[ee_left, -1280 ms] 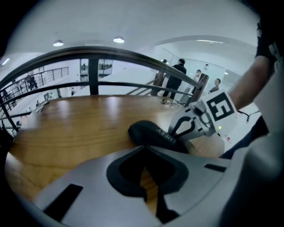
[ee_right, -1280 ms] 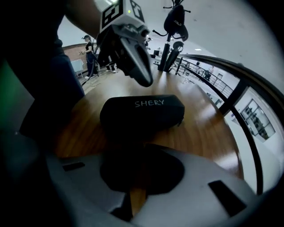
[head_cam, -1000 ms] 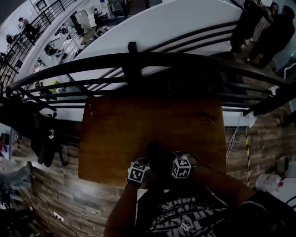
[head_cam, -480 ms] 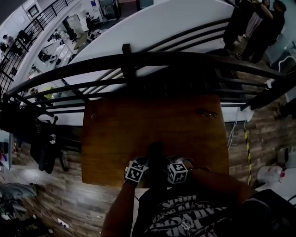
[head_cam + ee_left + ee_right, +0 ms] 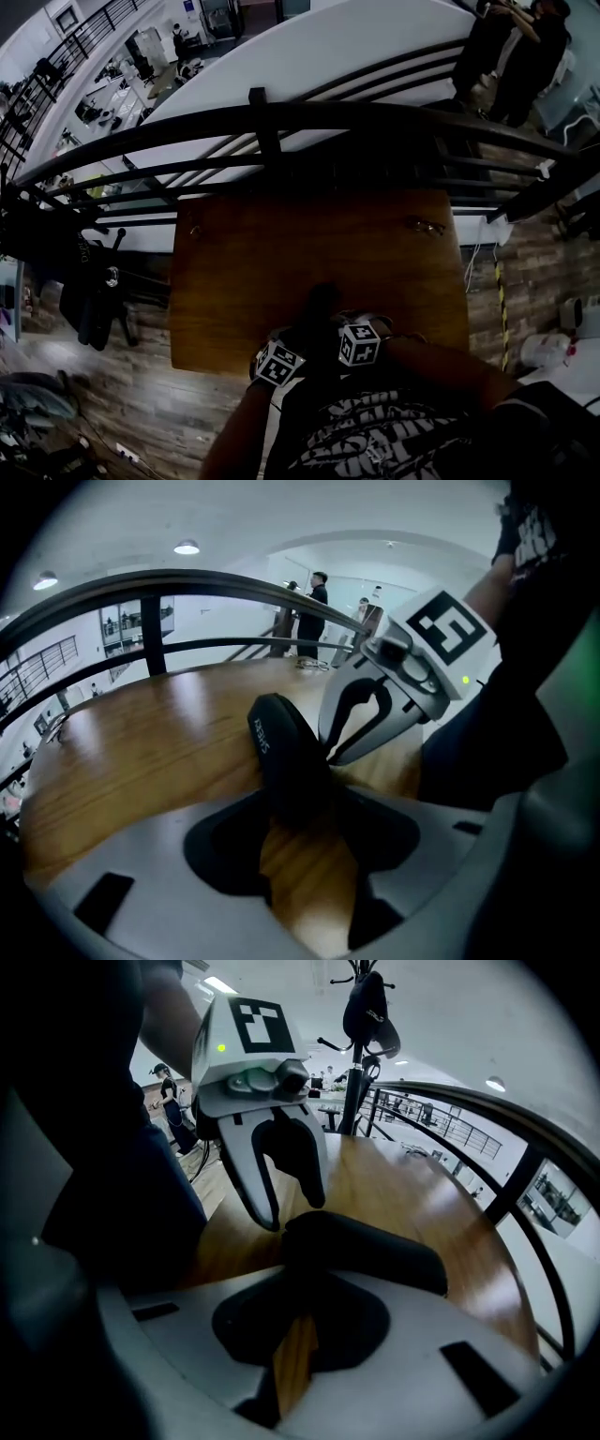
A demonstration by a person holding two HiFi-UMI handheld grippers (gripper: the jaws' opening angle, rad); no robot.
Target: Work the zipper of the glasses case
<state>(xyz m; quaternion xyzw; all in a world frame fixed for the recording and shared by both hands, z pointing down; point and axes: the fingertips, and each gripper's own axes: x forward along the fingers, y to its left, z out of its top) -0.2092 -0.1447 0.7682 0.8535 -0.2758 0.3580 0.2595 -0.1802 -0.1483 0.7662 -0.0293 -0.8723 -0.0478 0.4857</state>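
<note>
Repositioning step: the left hand-held gripper (image 5: 300, 803) jaws were just spread, glasses case (image 5: 281, 747) between them, unpressed. The right hand-held gripper (image 5: 302, 1299) was closed at the case; a firm hold was judged needed next.

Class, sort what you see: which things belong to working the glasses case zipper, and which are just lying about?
In use: glasses case, wooden table beneath it.
Lying about: far-right small item, far-left small item, hanging dark clothes.
</note>
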